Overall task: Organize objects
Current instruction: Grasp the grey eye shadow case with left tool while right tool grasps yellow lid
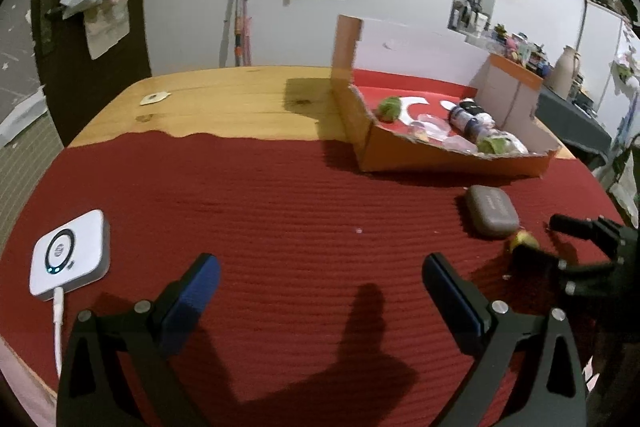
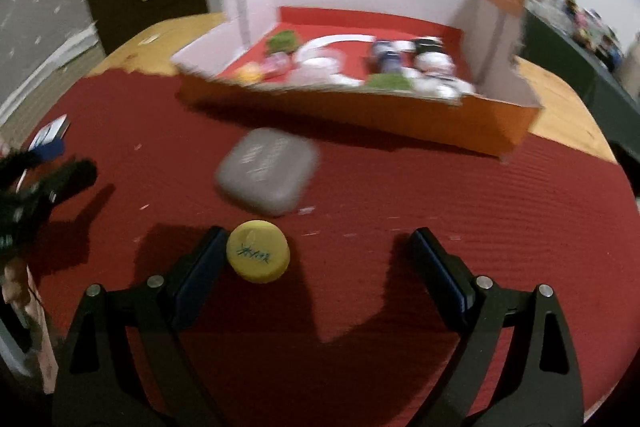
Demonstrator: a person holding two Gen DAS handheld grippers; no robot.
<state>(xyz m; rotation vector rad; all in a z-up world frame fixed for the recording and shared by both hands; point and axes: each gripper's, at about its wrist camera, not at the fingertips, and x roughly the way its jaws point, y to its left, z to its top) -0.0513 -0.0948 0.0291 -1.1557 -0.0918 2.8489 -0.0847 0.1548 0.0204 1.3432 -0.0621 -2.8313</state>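
Hovering over the red ribbed mat (image 2: 400, 187), we hold our right gripper (image 2: 316, 247) wide, round yellow plastic cap (image 2: 257, 251) just beside its left finger; our left gripper (image 1: 320, 273) gapes wide, empty.

Wooden table (image 1: 224, 95) under red mat (image 1: 260, 207); on it orange box (image 1: 440, 155), grey case (image 1: 492, 211), yellow cap (image 2: 257, 251), white device (image 1: 70, 259) near left edge.
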